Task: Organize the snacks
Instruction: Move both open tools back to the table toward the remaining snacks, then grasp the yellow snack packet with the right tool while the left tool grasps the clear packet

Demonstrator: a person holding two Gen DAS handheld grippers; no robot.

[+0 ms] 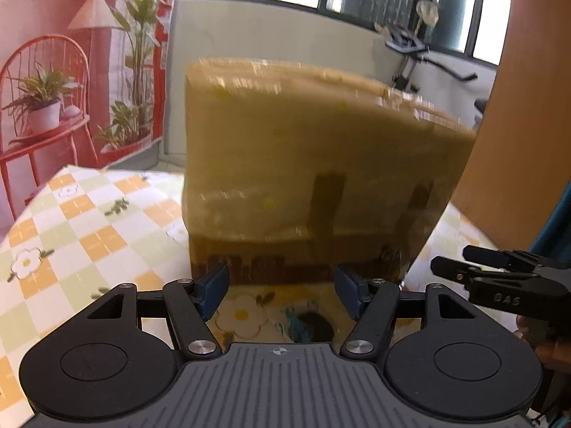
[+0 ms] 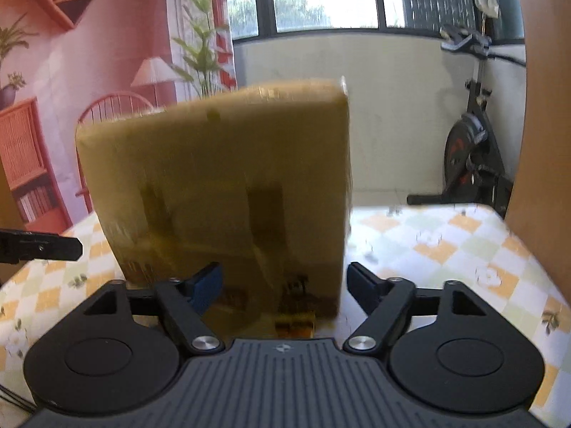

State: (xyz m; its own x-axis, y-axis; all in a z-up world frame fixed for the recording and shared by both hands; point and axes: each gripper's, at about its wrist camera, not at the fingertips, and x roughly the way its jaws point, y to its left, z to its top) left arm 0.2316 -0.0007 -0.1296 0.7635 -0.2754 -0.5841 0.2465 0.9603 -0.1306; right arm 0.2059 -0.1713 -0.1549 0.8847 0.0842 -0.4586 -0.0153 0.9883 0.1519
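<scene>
Blurred tan box [image 1: 314,164] on checked tablecloth [image 1: 89,235] — both grippers' jaws spread, empty

A blurred tan box [image 2: 221,185] stands on the checkered tablecloth [image 2: 446,249] before the right tongs [image 2: 283,283] (spread apart).

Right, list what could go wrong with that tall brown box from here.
1. The brown box stands tall and looks tilted and blurred in both views; it may topple.
2. Both hand-held grippers, left and right, are open, so nothing grips it.
3. It blocks both views, so anything behind it on the checked tablecloth is hidden.
</scene>
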